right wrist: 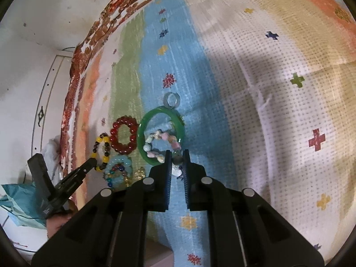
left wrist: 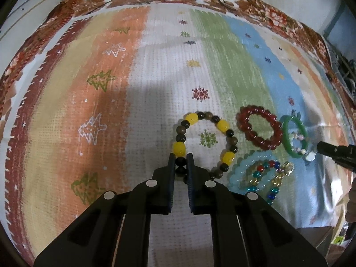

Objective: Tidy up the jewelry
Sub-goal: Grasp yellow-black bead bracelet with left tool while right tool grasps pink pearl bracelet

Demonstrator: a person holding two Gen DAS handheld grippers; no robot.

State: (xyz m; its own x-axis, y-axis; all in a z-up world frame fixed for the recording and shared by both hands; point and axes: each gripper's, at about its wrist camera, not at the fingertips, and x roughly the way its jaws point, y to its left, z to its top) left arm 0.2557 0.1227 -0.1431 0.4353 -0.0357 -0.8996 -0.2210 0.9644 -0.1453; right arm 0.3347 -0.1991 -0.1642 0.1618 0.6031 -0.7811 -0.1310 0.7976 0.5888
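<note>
- Only our right wrist view shows the small silver ring (right wrist: 171, 99), lying just above the green bangle (right wrist: 144, 131) at mid-frame.
- Left tongs (left wrist: 180, 163) reach forward, low over the cloth (left wrist: 155, 66), clamped on the yellow-and-brown bead bracelet (left wrist: 181, 149), lower centre.
- Right tongs (right wrist: 177, 159) point forward, clamped on the pastel bead bracelet (right wrist: 155, 136) inside the bangle.

- L gripper (left wrist: 180, 163): bottom centre of left wrist view, jaws nearly closed, pinching dark beads of yellow-and-dark bead bracelet (left wrist: 205, 142).
- R gripper (right wrist: 177, 161): bottom centre of right wrist view, jaws narrow, clamped on pastel bead bracelet (right wrist: 160, 144).
</note>
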